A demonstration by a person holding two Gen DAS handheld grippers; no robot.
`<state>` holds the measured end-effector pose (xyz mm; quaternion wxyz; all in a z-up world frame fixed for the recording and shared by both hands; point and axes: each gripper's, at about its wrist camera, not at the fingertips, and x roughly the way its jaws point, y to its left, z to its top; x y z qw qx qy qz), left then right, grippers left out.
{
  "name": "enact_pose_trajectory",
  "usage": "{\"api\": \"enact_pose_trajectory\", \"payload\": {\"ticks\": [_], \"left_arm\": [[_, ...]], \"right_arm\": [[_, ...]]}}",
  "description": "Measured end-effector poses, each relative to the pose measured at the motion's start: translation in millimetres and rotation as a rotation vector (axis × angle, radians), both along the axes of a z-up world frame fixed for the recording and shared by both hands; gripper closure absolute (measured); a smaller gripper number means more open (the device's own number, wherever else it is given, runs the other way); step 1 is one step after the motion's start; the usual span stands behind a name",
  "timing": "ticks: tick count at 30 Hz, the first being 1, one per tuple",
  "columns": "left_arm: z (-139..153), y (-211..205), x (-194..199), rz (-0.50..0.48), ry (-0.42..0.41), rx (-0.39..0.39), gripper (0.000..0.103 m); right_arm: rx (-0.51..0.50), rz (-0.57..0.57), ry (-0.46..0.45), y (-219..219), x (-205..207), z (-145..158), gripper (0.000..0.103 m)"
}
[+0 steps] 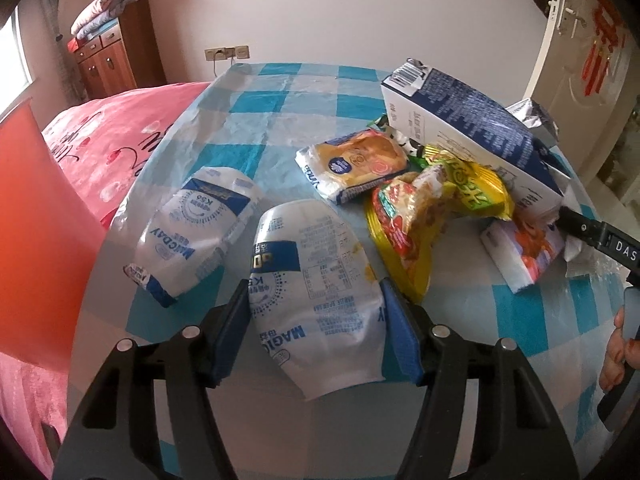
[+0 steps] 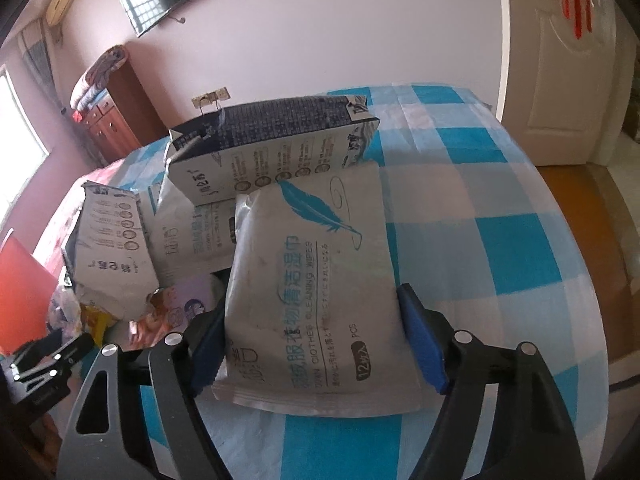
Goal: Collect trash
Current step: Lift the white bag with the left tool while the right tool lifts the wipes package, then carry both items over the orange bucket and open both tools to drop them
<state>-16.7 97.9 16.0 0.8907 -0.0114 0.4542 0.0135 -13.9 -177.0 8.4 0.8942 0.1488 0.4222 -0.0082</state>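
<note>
In the left wrist view my left gripper [image 1: 316, 320] is open, its blue pads on either side of a white and blue snack bag [image 1: 316, 284] that lies on the checked tablecloth [image 1: 256, 92]. A second white and blue bag [image 1: 192, 236] lies to its left. Beyond are a bread wrapper [image 1: 354, 164], yellow and red noodle wrappers [image 1: 416, 216] and a dark blue carton [image 1: 472, 136]. In the right wrist view my right gripper [image 2: 316, 340] is open around a white wet-wipes pack [image 2: 312, 280] lying flat on the cloth. The blue carton [image 2: 272, 148] stands just behind it.
A torn white box [image 2: 116, 252] and more wrappers lie left of the wipes pack. A red bin or board [image 1: 36, 240] stands at the table's left edge. A pink bed [image 1: 120, 136], a wooden cabinet [image 1: 112, 56] and a white door [image 2: 560, 60] surround the table.
</note>
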Motion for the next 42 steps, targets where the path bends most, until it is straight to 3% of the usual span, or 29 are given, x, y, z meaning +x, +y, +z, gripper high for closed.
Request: {"api": "enact_pose_trajectory", "payload": {"ticks": [19, 28, 35, 42], "left_arm": [[5, -4, -55, -0.101, -0.045, 0.004, 0.039], [28, -3, -81, -0.150, -0.113, 0.000, 0.039], [60, 10, -95, -0.129, -0.202, 0.012, 0.039], [103, 54, -108, -0.036, -0.312, 0.010, 0.039]], "right_arm": [[0.083, -0.004, -0.029, 12, -74, 10, 0.031], [0.139, 0.036, -0.017, 35, -101, 18, 0.031], [0.165, 0.129, -0.060, 68, -96, 53, 0.031], [0.161, 0.321, -0.121, 140, -73, 107, 0.031]]}}
